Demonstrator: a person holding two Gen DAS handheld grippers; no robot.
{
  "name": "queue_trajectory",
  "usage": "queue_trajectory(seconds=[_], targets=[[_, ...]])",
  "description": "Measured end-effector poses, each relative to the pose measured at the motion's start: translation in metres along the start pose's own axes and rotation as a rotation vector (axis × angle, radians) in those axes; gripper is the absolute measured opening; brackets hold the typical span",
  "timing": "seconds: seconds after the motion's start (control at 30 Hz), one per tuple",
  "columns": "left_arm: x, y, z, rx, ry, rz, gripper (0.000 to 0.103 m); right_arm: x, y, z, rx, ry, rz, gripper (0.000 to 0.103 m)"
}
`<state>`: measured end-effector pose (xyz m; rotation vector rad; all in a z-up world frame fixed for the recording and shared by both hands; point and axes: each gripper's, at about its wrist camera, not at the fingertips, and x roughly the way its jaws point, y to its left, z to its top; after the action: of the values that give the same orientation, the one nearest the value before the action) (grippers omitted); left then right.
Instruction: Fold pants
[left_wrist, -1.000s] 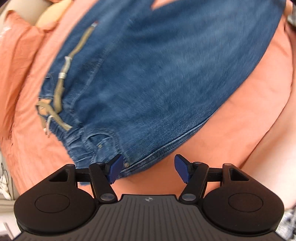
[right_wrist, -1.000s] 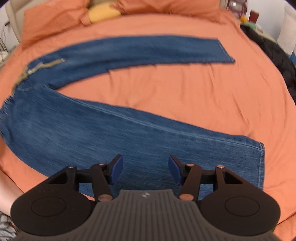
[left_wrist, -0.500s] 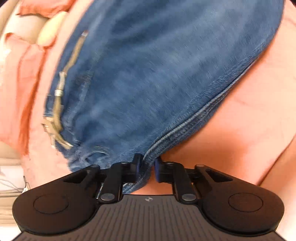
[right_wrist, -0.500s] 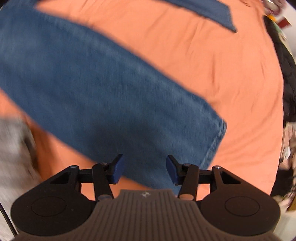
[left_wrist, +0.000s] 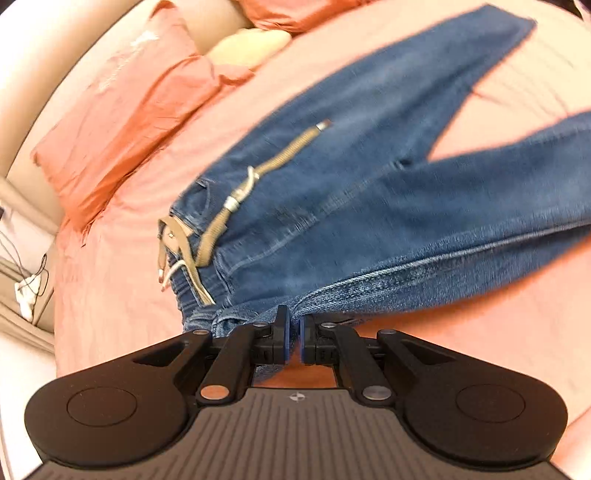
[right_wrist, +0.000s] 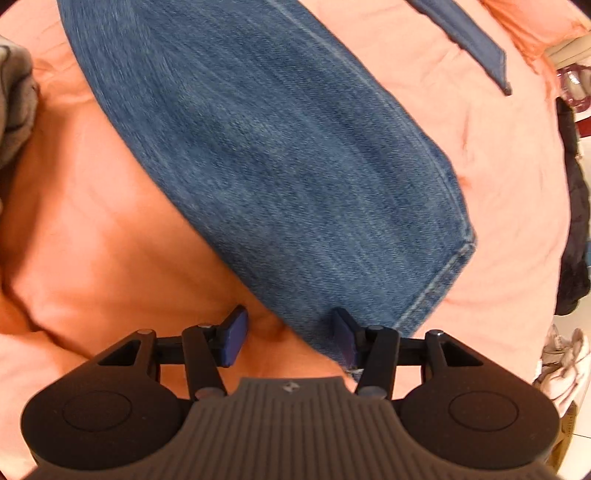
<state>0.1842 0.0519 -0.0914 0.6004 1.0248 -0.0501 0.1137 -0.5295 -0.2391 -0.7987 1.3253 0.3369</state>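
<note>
Left tool (left_wrist: 293, 334) pinching waist edge of jeans (left_wrist: 369, 206) spread on orange bed (left_wrist: 110, 295); right tool (right_wrist: 288, 332) spread, straddling the near edge of the leg close by its hem (right_wrist: 439, 273), seemingly to take a second hold for folding.

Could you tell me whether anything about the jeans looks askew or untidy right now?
The jeans lie with legs splayed apart in a V, and the tan drawstring trails loose across the front. No damage shows.
</note>
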Motion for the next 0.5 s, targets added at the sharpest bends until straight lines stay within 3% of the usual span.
queue_trajectory(seconds=[0.03, 0.07, 0.17, 0.27, 0.5], targets=[[-0.003, 0.000, 0.002, -0.003, -0.006, 0.004, 0.005, -0.001, 0.001, -0.003, -0.007, -0.009, -0.024, 0.013], [-0.004, 0.001, 0.004, -0.004, -0.009, 0.005, 0.005, -0.002, -0.005, -0.004, -0.008, -0.017, -0.036, 0.005], [-0.008, 0.004, 0.010, -0.017, -0.019, 0.012, 0.005, -0.021, -0.025, -0.004, 0.041, -0.078, -0.035, 0.000], [-0.005, 0.012, 0.022, -0.044, -0.029, 0.019, 0.005, -0.045, -0.056, 0.008, 0.108, -0.154, -0.130, 0.000], [0.015, 0.043, 0.068, -0.114, -0.056, 0.053, 0.004, -0.072, -0.145, 0.088, 0.222, -0.245, -0.297, 0.000]])
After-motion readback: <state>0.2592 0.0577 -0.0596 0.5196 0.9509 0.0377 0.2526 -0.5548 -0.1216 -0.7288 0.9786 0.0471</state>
